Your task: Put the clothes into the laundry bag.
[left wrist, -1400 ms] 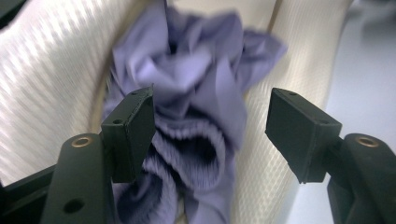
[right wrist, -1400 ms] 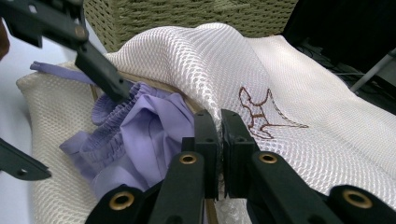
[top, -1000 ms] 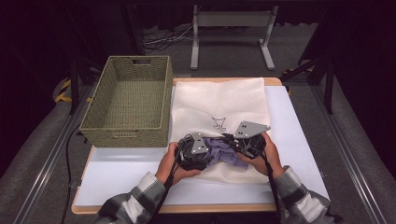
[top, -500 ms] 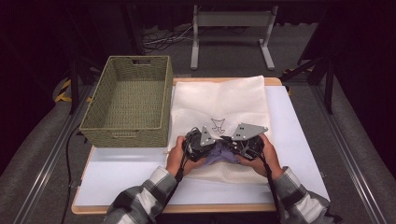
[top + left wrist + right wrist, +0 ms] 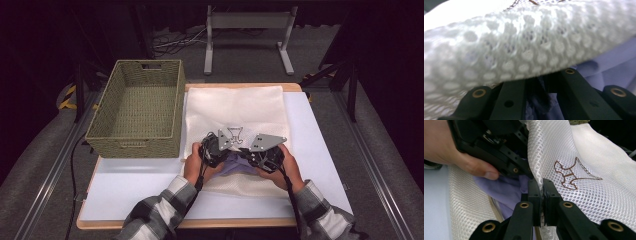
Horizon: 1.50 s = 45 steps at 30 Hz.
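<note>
A white mesh laundry bag [image 5: 235, 107] with a brown stitched emblem [image 5: 571, 173] lies flat on the table. A lavender cloth [image 5: 235, 166] shows at its near opening between both hands. My right gripper [image 5: 539, 192] is shut on the bag's raised mesh edge [image 5: 536, 157] and holds it up. My left gripper [image 5: 220, 150] sits close beside it, reaching under the lifted mesh [image 5: 524, 50]. Its jaws have just been closing, and dark lavender cloth [image 5: 537, 102] is pinched between them; the mesh hides their tips. In the right gripper view the left gripper [image 5: 499, 147] and its hand are at upper left.
An olive woven basket [image 5: 135, 145] stands to the left of the bag, touching its edge. The white table top [image 5: 135, 185] has bare room in front of the basket and right of the bag. A metal stand [image 5: 247, 30] is on the floor beyond.
My left hand has slid right, up against the right gripper at the bag's opening, and its jaws have closed on the cloth. The right gripper has kept still.
</note>
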{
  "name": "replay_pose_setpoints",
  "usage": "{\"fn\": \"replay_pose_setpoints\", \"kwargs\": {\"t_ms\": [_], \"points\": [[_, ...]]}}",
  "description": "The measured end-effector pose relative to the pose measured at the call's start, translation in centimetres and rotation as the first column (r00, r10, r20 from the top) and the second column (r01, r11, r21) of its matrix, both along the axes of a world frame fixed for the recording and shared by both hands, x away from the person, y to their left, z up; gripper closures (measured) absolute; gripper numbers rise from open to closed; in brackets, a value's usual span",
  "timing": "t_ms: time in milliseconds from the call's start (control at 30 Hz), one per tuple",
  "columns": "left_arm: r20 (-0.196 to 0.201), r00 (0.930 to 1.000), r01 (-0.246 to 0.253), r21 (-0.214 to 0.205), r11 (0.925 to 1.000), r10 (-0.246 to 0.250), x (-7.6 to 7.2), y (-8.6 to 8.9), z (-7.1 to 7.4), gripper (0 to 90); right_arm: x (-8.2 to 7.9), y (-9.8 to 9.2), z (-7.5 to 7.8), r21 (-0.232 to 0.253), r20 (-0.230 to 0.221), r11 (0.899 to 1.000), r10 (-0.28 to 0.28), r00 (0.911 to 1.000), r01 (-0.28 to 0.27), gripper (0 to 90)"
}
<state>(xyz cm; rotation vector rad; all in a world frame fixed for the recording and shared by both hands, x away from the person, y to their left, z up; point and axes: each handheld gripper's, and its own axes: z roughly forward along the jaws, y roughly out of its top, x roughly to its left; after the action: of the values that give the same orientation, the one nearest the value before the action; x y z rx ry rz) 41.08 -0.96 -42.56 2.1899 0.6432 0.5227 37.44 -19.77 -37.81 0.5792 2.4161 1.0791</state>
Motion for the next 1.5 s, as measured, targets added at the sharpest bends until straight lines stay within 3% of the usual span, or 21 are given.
{"fn": "replay_pose_setpoints", "kwargs": {"t_ms": [33, 133, 233, 267, 367, 467, 533, 633, 700, 767, 867, 933, 1033, 1133, 1200, 1367, 1500], "points": [[-0.008, 0.9997, 0.023, -0.018, 0.9996, -0.023, -0.2, 0.2, 0.1, 78.8, 0.0, -0.1, 0.0, 0.002, 0.001, 1.0, -0.004, 1.0, 0.004, 86.4], [-0.008, 0.9972, 0.074, -0.019, 0.9971, -0.074, -1.1, 0.7, 0.5, 70.4, 0.1, -0.2, 0.1, 0.011, 0.009, 1.0, -0.01, 0.9999, 0.01, 86.4], [0.003, 0.9956, 0.094, -0.015, 0.9955, -0.094, -1.9, 1.2, 0.9, 65.9, 0.0, -0.3, 0.1, 0.013, 0.01, 1.0, -0.013, 0.9999, 0.012, 86.4], [-0.004, 0.9904, 0.138, -0.025, 0.9901, -0.138, -2.6, 1.8, 1.3, 63.5, 0.0, -0.3, 0.2, 0.011, 0.013, 1.0, -0.017, 0.9998, 0.017, 86.4], [0.006, 0.9887, 0.15, -0.015, 0.9886, -0.15, -3.4, 2.5, 1.7, 59.7, 0.0, -0.4, 0.2, 0.013, 0.014, 1.0, -0.017, 0.9998, 0.017, 86.3], [-0.011, 0.9803, 0.197, -0.032, 0.9799, -0.197, -4.5, 3.6, 2.0, 60.7, 0.0, -0.4, 0.2, 0.012, 0.014, 1.0, -0.017, 0.9998, 0.017, 86.3], [-0.022, 0.9765, 0.214, -0.02, 0.9766, -0.214, -5.0, 4.0, 2.0, 63.3, 0.0, -0.3, 0.2, 0.007, 0.015, 1.0, -0.018, 0.9997, 0.018, 86.3], [-0.037, 0.9729, 0.229, 0.037, 0.9726, -0.228, -5.5, 4.6, 1.6, 64.9, 0.0, -0.3, 0.2, 0.005, 0.015, 1.0, -0.017, 0.9997, 0.017, 86.3], [-0.061, 0.9739, 0.222, 0.052, 0.9737, -0.219, -5.4, 4.8, 1.2, 62.9, 0.0, -0.2, 0.1, 0.002, 0.017, 1.0, -0.016, 0.9997, 0.016, 86.3], [-0.126, 0.9704, 0.214, 0.055, 0.9752, -0.206, -4.8, 4.9, 0.5, 58.1, 0.0, -0.2, 0.1, 0.002, 0.016, 1.0, -0.016, 0.9997, 0.016, 86.3], [-0.166, 0.9677, 0.205, 0.077, 0.9757, -0.19, -4.2, 4.7, -0.7, 51.8, -0.1, -0.1, 0.1, -0.003, 0.017, 1.0, -0.013, 0.9998, 0.013, 86.2], [-0.173, 0.9673, 0.205, 0.106, 0.973, -0.185, -4.0, 4.5, -1.2, 54.3, -0.1, -0.1, 0.1, -0.004, 0.017, 1.0, -0.011, 0.9998, 0.011, 86.1], [-0.179, 0.965, 0.213, 0.108, 0.9711, -0.192, -3.7, 4.2, -1.4, 65.9, -0.1, -0.1, 0.0, -0.006, 0.014, 1.0, -0.007, 0.9999, 0.007, 86.1], [-0.138, 0.9752, 0.192, 0.134, 0.9722, -0.173, -3.6, 3.8, -1.1, 83.7, -0.1, 0.0, 0.0, -0.009, 0.014, 1.0, -0.006, 0.9999, 0.006, 86.0], [-0.129, 0.9793, 0.171, 0.121, 0.9778, -0.156, -3.3, 3.7, -0.9, 85.8, -0.1, 0.0, 0.0, -0.011, 0.016, 1.0, -0.006, 0.9999, 0.006, 86.0], [-0.104, 0.9846, 0.151, 0.098, 0.9836, -0.141, -2.9, 3.2, -0.6, 86.1, -0.1, 0.1, -0.1, -0.011, 0.014, 1.0, -0.003, 0.9999, 0.003, 86.1], [-0.099, 0.984, 0.154, 0.057, 0.9864, -0.148, -2.2, 2.2, -0.3, 86.4, -0.2, 0.2, -0.1, -0.008, 0.011, 1.0, -0.002, 0.9999, 0.002, 86.1]]}}
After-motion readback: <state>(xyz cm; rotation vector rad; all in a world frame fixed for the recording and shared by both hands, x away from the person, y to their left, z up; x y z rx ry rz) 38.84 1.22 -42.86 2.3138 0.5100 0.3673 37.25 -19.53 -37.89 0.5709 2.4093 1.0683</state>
